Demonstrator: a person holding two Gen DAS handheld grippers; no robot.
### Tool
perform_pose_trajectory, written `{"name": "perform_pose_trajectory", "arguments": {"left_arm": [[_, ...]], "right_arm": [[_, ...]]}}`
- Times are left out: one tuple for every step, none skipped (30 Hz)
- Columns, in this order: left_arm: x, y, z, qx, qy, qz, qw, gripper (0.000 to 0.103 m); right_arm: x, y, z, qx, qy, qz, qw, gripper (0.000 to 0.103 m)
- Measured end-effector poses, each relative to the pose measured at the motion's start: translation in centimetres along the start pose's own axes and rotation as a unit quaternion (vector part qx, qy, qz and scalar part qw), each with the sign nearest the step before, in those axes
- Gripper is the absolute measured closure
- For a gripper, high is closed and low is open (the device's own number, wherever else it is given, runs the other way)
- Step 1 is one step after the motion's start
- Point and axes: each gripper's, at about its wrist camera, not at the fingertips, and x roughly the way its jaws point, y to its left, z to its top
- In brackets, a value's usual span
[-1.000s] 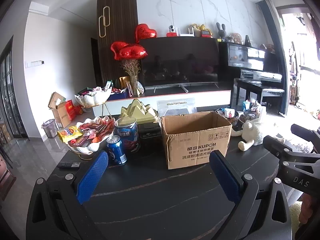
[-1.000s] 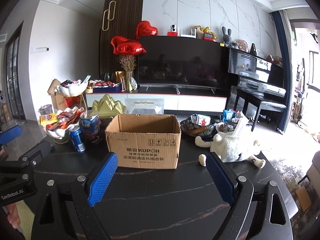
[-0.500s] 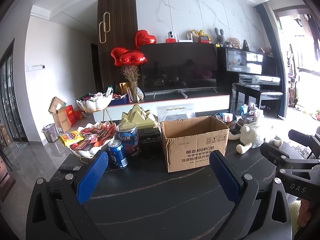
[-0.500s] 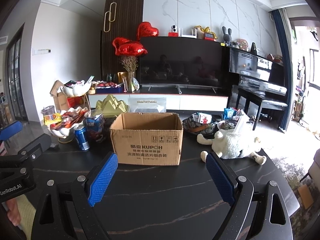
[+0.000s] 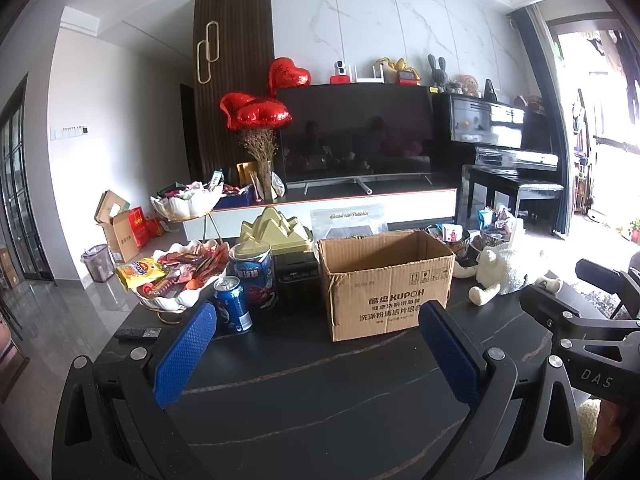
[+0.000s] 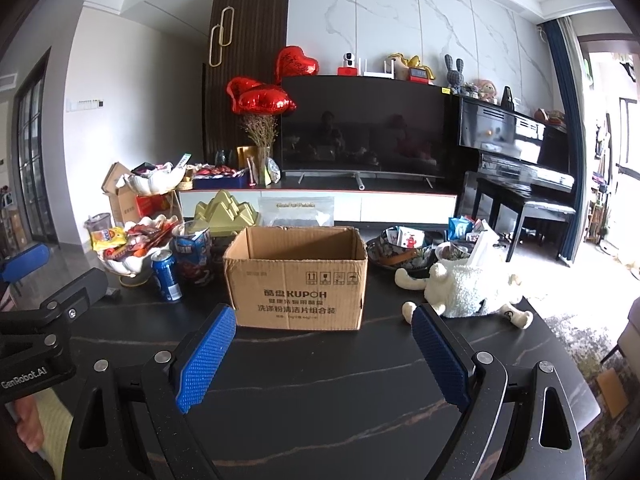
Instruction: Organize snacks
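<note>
**Both grippers spread wide over the dark table, snacks well ahead**

The cardboard box stands open-topped on the black table, straight ahead of the right gripper and apart from its blue pads. In the left wrist view the same box sits ahead and slightly right of the left gripper.

The snacks lie in 2 places. A white shell-shaped bowl heaped with wrapped snacks stands at the table's far left, ahead and to the left of the left gripper, with a yellow chip bag hanging over its rim. Just beside the bowl stand a blue soda can and a taller blue canister, both upright. On the far right, behind a white plush sheep, a dark patterned bowl holds more packets.

Left gripper: jaws spread wide, nothing between them, pads touching nothing. Right gripper: jaws likewise wide apart, empty, clear of the box and the table. Each gripper shows at the edge of the other's view, and part of a hand shows at the lower left of the right wrist view.
</note>
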Motion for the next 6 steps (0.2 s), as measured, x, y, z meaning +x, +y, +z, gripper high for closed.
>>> {"name": "perform_pose_trajectory", "arguments": {"left_arm": [[0.03, -0.04, 0.00, 0.001, 0.000, 0.000, 1.0000, 0.000], [0.04, -0.04, 0.00, 0.001, 0.000, -0.001, 1.0000, 0.000], [0.00, -0.02, -0.01, 0.000, 0.000, 0.000, 1.0000, 0.000], [0.03, -0.04, 0.01, 0.000, 0.000, 0.001, 1.0000, 0.000], [0.04, -0.04, 0.01, 0.000, 0.000, 0.001, 1.0000, 0.000], [0.04, -0.02, -0.01, 0.000, 0.001, 0.000, 1.0000, 0.000]], "right_arm": [[-0.01, -0.03, 0.01, 0.000, -0.001, 0.000, 1.000, 0.013], [0.04, -0.06, 0.01, 0.000, 0.000, 0.000, 1.000, 0.013], [0.02, -0.05, 0.00, -0.001, 0.000, -0.001, 1.000, 0.013], [0.00, -0.12, 0.00, 0.000, 0.000, -0.001, 1.000, 0.013], [0.01, -0.14, -0.02, 0.001, 0.000, -0.001, 1.000, 0.013], [-0.01, -0.12, -0.03, 0.000, 0.000, -0.001, 1.000, 0.013]]}}
